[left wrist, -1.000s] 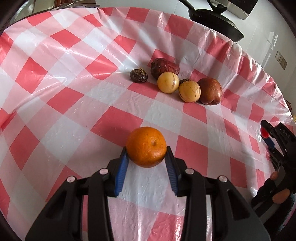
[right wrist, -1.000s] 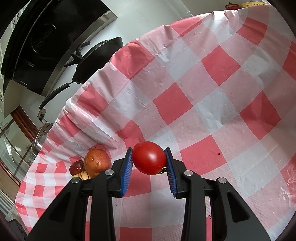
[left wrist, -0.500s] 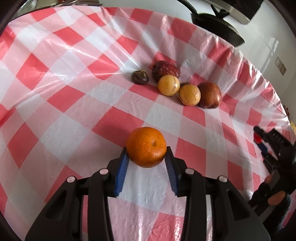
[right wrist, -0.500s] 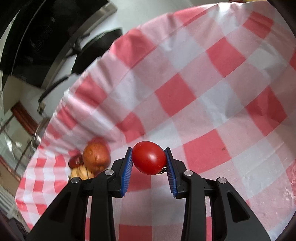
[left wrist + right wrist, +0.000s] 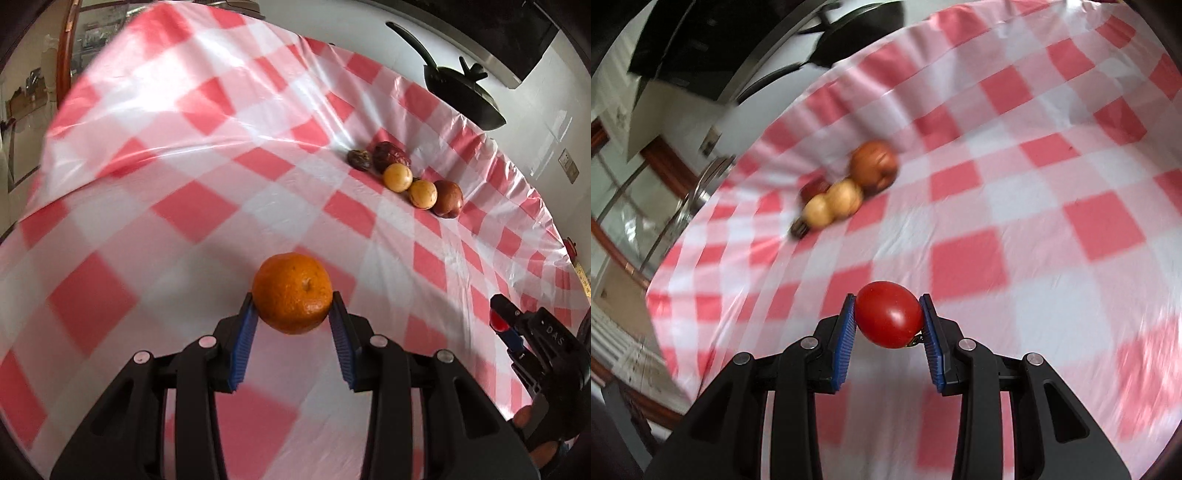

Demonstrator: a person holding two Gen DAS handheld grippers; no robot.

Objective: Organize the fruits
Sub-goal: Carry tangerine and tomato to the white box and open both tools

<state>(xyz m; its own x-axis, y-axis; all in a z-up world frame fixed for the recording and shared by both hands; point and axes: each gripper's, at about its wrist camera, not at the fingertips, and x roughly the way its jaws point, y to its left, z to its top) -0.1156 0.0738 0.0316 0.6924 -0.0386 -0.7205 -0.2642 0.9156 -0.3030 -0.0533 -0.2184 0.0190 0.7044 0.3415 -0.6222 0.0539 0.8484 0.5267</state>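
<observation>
The left gripper (image 5: 292, 317) has its blue-padded jaws clenched on an orange (image 5: 292, 292), held above the worktop (image 5: 207, 192), which is covered with a red-and-white checked cloth. The right gripper (image 5: 888, 320) grasps a red tomato (image 5: 888, 314) between its jaws in the same way, also clear of the cloth. In the left wrist view, a cluster of fruit lies toward the far right of the worktop: a small dark fruit (image 5: 359, 159), a dark red one (image 5: 390, 156), two yellowish round fruits (image 5: 397, 177) touching in a row, and a brown-red fruit (image 5: 448, 198) at the right end. A black pan (image 5: 463, 99) sits beyond the far edge. The right gripper also shows at that view's right edge.
</observation>
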